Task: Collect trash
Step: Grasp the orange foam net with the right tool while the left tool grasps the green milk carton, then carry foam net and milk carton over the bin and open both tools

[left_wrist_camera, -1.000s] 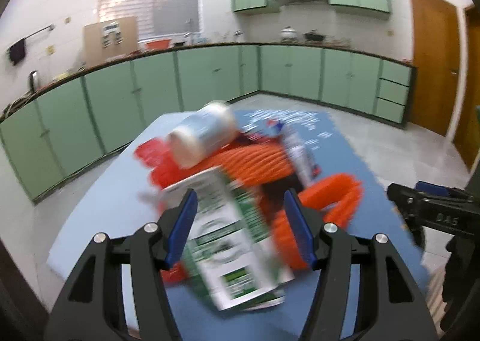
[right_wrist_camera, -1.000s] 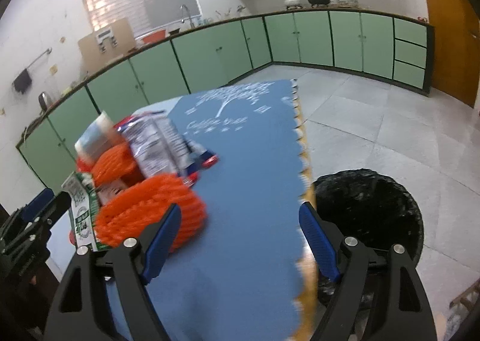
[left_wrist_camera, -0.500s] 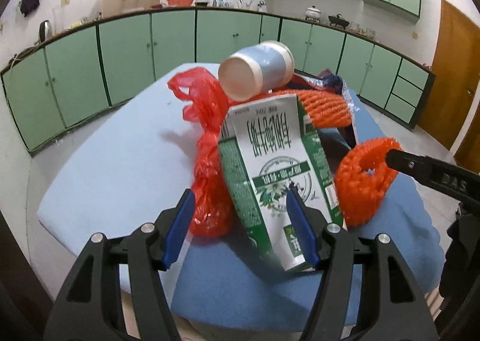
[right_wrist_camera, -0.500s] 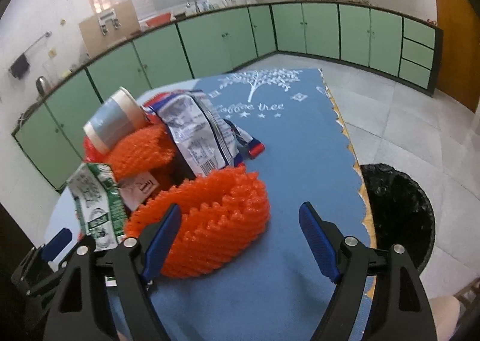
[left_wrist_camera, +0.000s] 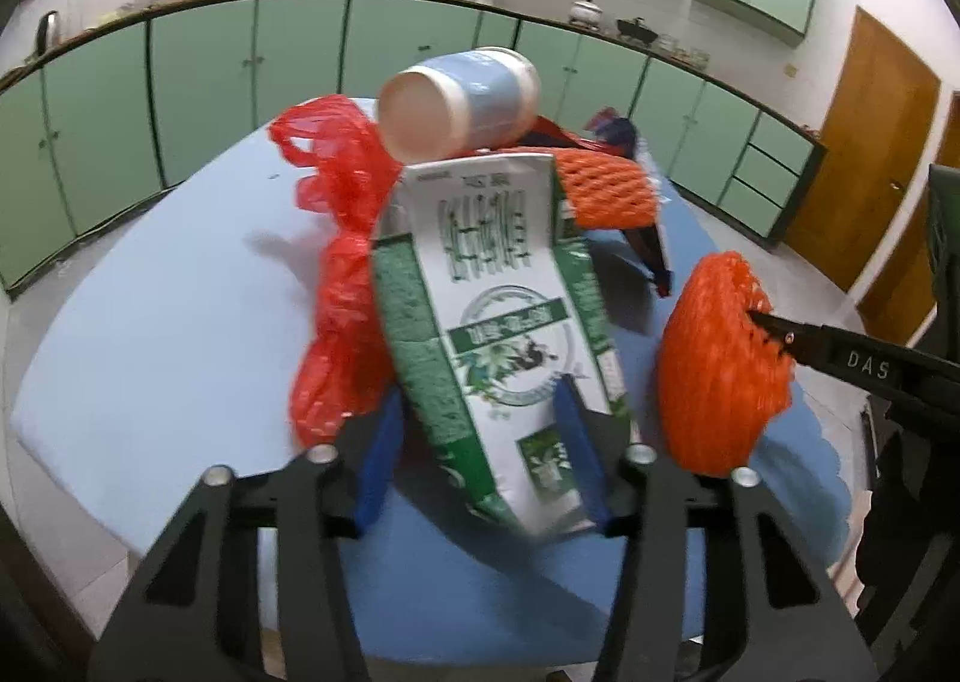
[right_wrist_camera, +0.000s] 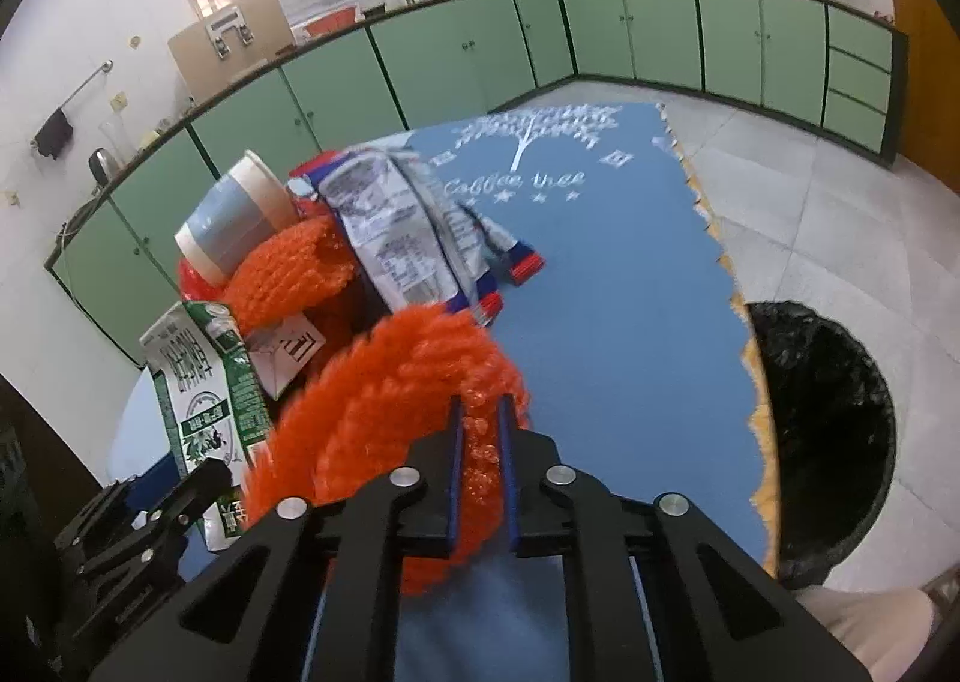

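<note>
A green and white milk carton (left_wrist_camera: 504, 322) leans on a pile of trash on the blue table (left_wrist_camera: 150, 322). My left gripper (left_wrist_camera: 480, 394) straddles the carton's lower end. Its jaws are closing and the left pad still stands a little off the carton. My right gripper (right_wrist_camera: 480, 442) is shut on a ring of orange foam net (right_wrist_camera: 390, 400). In the left wrist view its black fingertip (left_wrist_camera: 774, 334) digs into that net (left_wrist_camera: 714, 370). The pile also holds a blue and white paper cup (left_wrist_camera: 462, 99), a red plastic bag (left_wrist_camera: 342, 238), a second orange net (left_wrist_camera: 600, 187) and a silver snack wrapper (right_wrist_camera: 390, 238).
A black-lined trash bin (right_wrist_camera: 822, 430) stands on the tiled floor just past the table's scalloped right edge (right_wrist_camera: 738, 322). Green cabinets (right_wrist_camera: 468, 45) run along the walls. A brown door (left_wrist_camera: 870, 153) is at the far right.
My right gripper went from wide open to shut on the orange net. The left gripper sank closer over the carton and its jaws narrowed around it.
</note>
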Tool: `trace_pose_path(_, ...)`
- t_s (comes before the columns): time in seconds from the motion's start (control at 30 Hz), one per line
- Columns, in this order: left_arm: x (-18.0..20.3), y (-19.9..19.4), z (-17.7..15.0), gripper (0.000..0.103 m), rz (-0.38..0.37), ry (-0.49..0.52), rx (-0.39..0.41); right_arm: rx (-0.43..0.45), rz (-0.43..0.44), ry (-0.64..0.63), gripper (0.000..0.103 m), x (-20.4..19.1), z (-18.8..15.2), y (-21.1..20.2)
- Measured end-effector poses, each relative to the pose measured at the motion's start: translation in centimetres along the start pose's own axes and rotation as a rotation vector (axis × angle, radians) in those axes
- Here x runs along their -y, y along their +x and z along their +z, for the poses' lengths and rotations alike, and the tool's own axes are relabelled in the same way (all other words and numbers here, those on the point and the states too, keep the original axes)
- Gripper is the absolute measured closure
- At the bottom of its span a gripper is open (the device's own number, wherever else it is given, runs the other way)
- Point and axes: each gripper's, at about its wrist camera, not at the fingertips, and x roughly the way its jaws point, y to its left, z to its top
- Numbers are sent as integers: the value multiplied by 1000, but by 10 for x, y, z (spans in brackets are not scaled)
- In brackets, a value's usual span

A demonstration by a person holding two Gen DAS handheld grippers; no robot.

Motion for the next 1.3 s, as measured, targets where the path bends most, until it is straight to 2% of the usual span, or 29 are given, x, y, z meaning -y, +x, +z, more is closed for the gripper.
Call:
trace_pose_path(0.17,7,2,0,75,-26,12,10,40,-21,-4,94,9,0,-17)
trace_pose_path(0.37,19,-8,2,84,-49,39,58,40,-47,24,94,24,-4,-20)
trace_pose_path(0.5,37,-12,5,86,-101,94,73,38,-58,35,94,30,-5,-20)
trace_pose_path(0.57,40,-8,5,81,-108,104,61,38,-60,41,94,32,-6,-20)
trace_pose_path(0.6,41,-5,6,72,-109,111,55,39,-62,44,94,34,-6,-20)
trace_pose_path(0.63,42,-1,6,69,-111,115,51,40,-62,45,94,34,-7,-21)
trace_pose_path(0.7,46,8,8,69,-110,119,43,42,-61,47,94,35,-7,-21)
trace_pose_path(0.8,48,14,10,85,-119,111,34,43,-60,48,94,37,-7,-21)
trace_pose_path(1.1,50,-8,15,89,-129,123,120,90,-65,35,94,43,-5,-37)
trace_pose_path(1.3,70,-23,23,89,-189,163,175,133,-66,61,94,57,0,-56)
